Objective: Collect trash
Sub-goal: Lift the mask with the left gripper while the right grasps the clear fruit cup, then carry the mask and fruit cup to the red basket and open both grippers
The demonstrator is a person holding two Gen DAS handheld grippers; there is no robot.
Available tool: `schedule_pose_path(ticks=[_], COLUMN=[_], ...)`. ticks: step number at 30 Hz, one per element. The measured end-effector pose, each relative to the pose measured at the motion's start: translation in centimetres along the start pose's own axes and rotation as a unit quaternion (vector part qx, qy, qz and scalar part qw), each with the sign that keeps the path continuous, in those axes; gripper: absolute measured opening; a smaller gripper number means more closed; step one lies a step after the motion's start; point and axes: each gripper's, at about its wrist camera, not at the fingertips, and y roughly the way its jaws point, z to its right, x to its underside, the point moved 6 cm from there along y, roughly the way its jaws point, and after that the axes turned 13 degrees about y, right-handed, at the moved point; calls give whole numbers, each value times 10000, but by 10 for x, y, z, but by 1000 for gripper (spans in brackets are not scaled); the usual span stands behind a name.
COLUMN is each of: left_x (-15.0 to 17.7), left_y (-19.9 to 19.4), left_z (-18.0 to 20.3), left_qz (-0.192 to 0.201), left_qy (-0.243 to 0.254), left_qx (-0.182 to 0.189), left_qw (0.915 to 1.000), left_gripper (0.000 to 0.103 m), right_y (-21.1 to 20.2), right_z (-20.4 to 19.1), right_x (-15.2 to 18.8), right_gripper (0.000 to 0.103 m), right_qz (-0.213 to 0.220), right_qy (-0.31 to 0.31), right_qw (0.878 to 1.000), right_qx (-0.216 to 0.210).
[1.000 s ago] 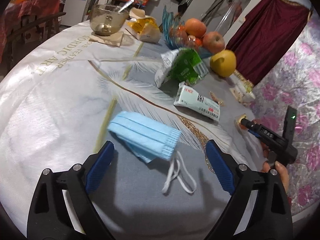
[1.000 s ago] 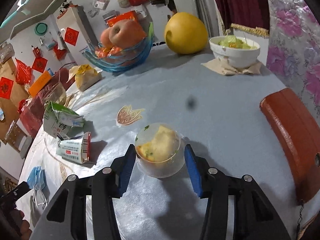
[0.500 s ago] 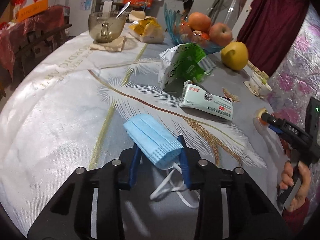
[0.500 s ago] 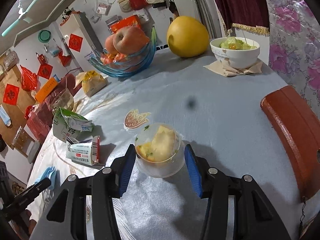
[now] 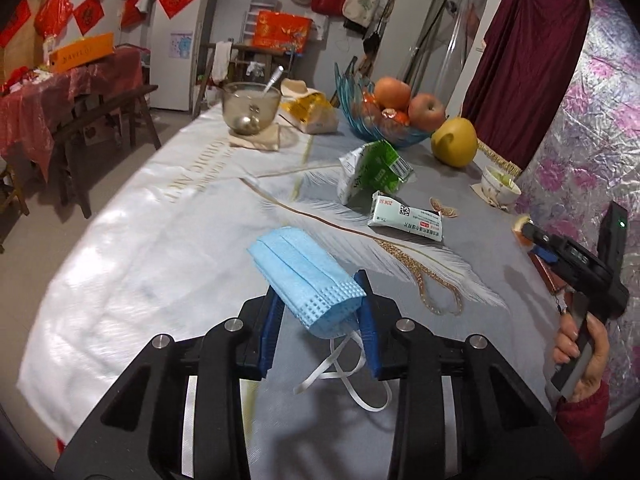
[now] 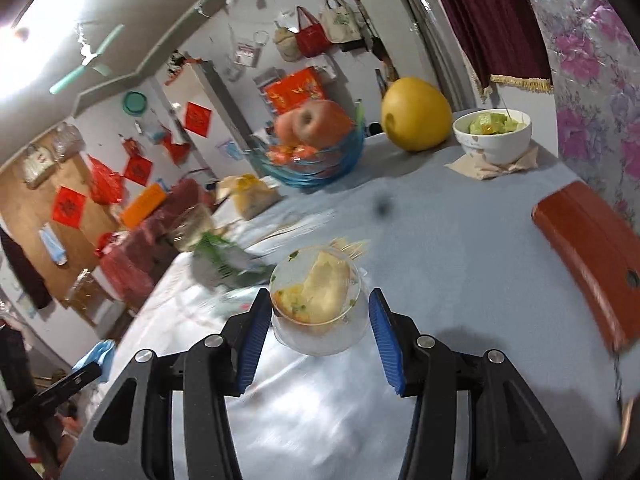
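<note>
My left gripper (image 5: 320,304) is shut on a blue face mask (image 5: 304,276) and holds it lifted off the table, its white ear loops (image 5: 344,376) hanging below. A green-and-white crumpled carton (image 5: 372,168) and a white flattened carton (image 5: 408,220) lie further out on the table. My right gripper (image 6: 316,320) is shut on a clear plastic cup of food scraps (image 6: 318,300), held above the table. The right gripper also shows at the right edge of the left wrist view (image 5: 532,236).
A blue glass fruit bowl (image 5: 384,128) with apples, a yellow pomelo (image 5: 454,142), a glass bowl with a spoon (image 5: 250,110), a yellow snack bag (image 5: 310,112) and a white bowl of food (image 6: 494,138) stand at the table's far side. A red chair back (image 6: 592,252) is at the right.
My left gripper closed on the blue mask and lifted it off the table. My right gripper raised and tilted the plastic cup.
</note>
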Motion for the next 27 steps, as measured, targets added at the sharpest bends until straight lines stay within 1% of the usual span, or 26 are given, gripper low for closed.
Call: schedule_pose_path(ticks=[4,9,13,16,19,22,24,27], left_x=[6,13,21,30,40,56,69,100], left_y=[-22,-44,-63,-82,-102,-128,-143,-168], left_z=[-1,-3,-10,-18,-32,-51,-65,-94], left_qz=[116,278,385,470,563,648,663,624], left_qy=[44,-9,-95,-183,-301,-436,-532,-722], left_qx=[-8,40,18,-66,-198,-401,-601,-1057], left_qw=[9999,9996,9992,9987,9978,9961,9946,9898], left_gripper=[36,36,36,36,36,36,38,38], right_y=[-40,-78,-96,-103,-105,-107,-108,-107], right_z=[-21,-44,-60,-75,-94,-113,-126,-145], right_x=[22,44,62,77,92,108,117,134], right_gripper=[50,50,50,50,50,50,50,50], right_qz=[157,275,266,201,90,-46,-124,-275], right_qy=[-265,-512,-630,-696,-843,-968,-1060,-1234], right_qw=[9994,9978,9964,9951,9930,9901,9882,9845], right_qx=[-143,-325,-496,-669,-828,-1013,-1094,-1215])
